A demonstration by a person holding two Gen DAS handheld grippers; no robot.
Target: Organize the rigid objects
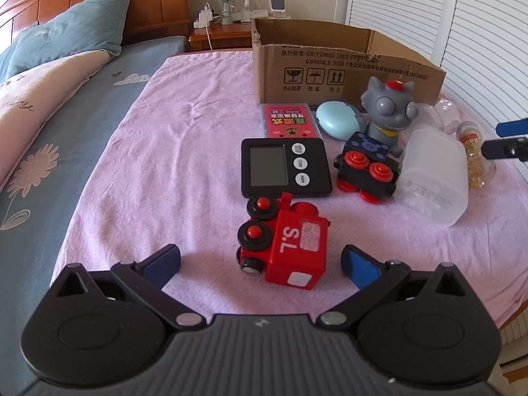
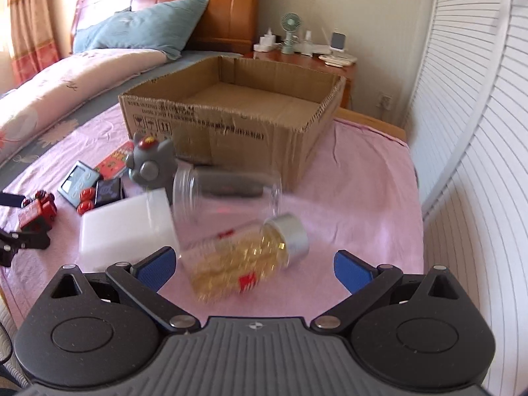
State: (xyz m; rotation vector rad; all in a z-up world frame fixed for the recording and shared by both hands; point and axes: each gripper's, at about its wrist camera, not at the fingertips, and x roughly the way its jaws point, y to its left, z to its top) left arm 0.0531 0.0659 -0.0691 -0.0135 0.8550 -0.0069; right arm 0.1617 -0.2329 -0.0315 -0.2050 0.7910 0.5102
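Observation:
A red toy train marked "S.L" lies on the pink cloth, between the spread blue fingers of my left gripper, which is open around it without touching. Behind it are a black timer, a black toy train, a pink card box, a pale blue case and a grey cat figure. My right gripper is open around a lying bottle of yellow capsules with a silver cap. A clear jar and a frosted white container lie beyond it.
An open cardboard box, nothing visible inside, stands at the back of the cloth. The bed with a blue pillow runs along the left. A wooden nightstand holds a small fan. White slatted doors close the right side.

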